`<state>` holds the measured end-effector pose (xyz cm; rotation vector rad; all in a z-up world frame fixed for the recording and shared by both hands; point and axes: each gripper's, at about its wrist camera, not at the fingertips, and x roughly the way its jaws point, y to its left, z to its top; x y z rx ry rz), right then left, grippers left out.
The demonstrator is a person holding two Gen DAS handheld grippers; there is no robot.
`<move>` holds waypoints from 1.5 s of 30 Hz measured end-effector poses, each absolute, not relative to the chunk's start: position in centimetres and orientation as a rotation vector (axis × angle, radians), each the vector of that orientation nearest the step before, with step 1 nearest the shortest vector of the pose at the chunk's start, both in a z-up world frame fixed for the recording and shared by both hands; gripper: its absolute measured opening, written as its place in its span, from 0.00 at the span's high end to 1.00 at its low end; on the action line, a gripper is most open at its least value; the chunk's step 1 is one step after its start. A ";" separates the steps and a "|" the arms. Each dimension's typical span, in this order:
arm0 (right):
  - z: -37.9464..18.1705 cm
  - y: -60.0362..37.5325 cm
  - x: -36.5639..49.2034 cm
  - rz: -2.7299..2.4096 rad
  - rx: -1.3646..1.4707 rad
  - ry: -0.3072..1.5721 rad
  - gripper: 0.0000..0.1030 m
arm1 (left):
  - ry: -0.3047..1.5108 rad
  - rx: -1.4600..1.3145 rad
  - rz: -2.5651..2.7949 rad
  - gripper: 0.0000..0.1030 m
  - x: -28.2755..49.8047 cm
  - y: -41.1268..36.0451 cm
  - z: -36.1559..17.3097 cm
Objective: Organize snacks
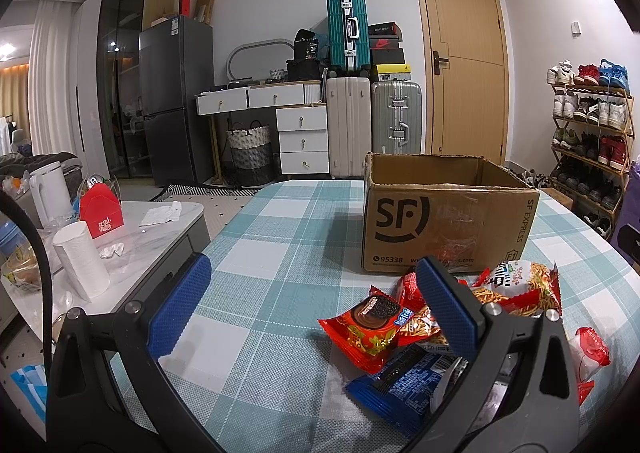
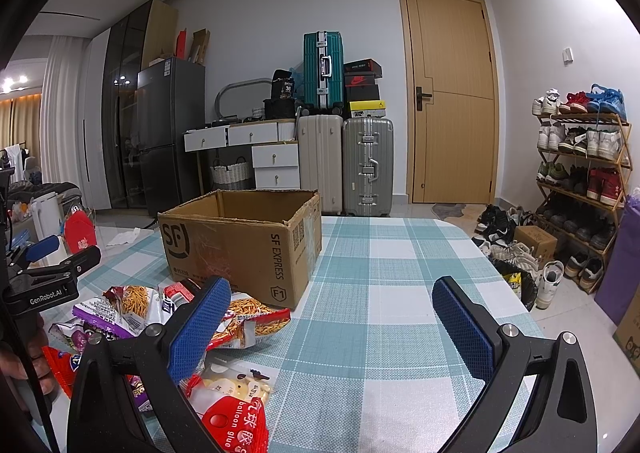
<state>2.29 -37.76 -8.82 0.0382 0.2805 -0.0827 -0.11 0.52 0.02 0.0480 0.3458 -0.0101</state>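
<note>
On checked tablecloth [image 2: 380,293], snack packets [image 1: 400,325] beside cardboard box [image 1: 440,221]; both grippers' fingers apart, perhaps clear of everything.

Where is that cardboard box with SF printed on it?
The cardboard box stands open on the checked tablecloth, just behind the pile of snack packets, toward the far edge facing the suitcases.

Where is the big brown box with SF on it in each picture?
Left wrist view: the cardboard box stands right of center, behind the snack packets.
Right wrist view: the box stands left of center.
Shared landmark: the teal suitcase against the back wall.
</note>
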 end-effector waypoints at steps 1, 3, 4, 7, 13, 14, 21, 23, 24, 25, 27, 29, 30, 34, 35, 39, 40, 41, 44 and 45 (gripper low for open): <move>-8.8 -37.7 2.3 -0.083 0.038 0.281 0.00 | 0.346 0.048 -0.009 0.01 -0.1 0.5 0.0; -8.8 -37.7 2.3 -0.083 0.038 0.280 0.00 | 0.346 0.049 -0.009 0.01 -0.1 0.5 0.0; -8.8 -37.7 2.3 -0.083 0.038 0.280 0.00 | 0.346 0.048 -0.010 0.01 -0.1 0.5 0.0; -8.8 -37.7 2.3 -0.083 0.038 0.281 0.00 | 0.345 0.052 -0.005 0.01 -0.1 0.4 0.0; -8.8 -37.8 2.3 -0.083 0.038 0.280 0.00 | 0.346 0.050 -0.007 0.01 -0.1 0.5 0.0; -8.8 -37.8 2.3 -0.083 0.038 0.281 0.00 | 0.347 0.051 -0.007 0.01 -0.1 0.5 -0.1; -8.8 -37.7 2.3 -0.083 0.037 0.281 0.00 | 0.345 0.051 -0.006 0.01 -0.1 0.5 -0.1; -8.8 -37.8 2.3 -0.084 0.037 0.281 0.00 | 0.345 0.052 -0.007 0.01 -0.1 0.5 0.0; -8.8 -37.7 2.3 -0.083 0.036 0.281 0.00 | 0.344 0.054 -0.007 0.01 -0.1 0.5 -0.1; -8.8 -37.7 2.3 -0.083 0.036 0.282 0.00 | 0.346 0.052 -0.006 0.01 -0.1 0.5 0.0; -8.8 -37.7 2.3 -0.084 0.035 0.281 0.00 | 0.347 0.051 -0.007 0.01 -0.1 0.5 0.0; -8.8 -37.7 2.3 -0.083 0.036 0.281 0.00 | 0.348 0.050 -0.006 0.01 -0.1 0.5 0.0; -8.8 -37.7 2.3 -0.084 0.036 0.281 0.00 | 0.349 0.049 -0.006 0.01 -0.1 0.5 -0.1; -8.9 -38.1 2.1 -0.087 0.037 0.282 0.00 | 0.350 0.052 -0.001 0.01 -0.1 0.4 -0.3; -8.9 -38.0 2.1 -0.087 0.037 0.281 0.00 | 0.347 0.053 0.002 0.01 -0.2 0.4 -0.3; -8.9 -38.0 2.1 -0.087 0.036 0.281 0.00 | 0.326 0.055 0.006 0.01 -0.9 0.5 -0.2; -8.9 -38.0 2.1 -0.087 0.036 0.280 0.00 | 0.325 0.057 0.004 0.01 -0.9 0.4 -0.1; -8.9 -38.0 2.1 -0.088 0.036 0.279 0.00 | 0.323 0.057 -0.007 0.01 -1.0 0.4 0.0; -9.0 -38.3 2.1 -0.086 0.037 0.278 0.00 | 0.289 0.052 -0.032 0.01 -1.8 0.7 0.4; -9.0 -38.3 2.1 -0.081 0.038 0.275 0.00 | 0.286 0.051 -0.038 0.01 -2.0 0.7 0.6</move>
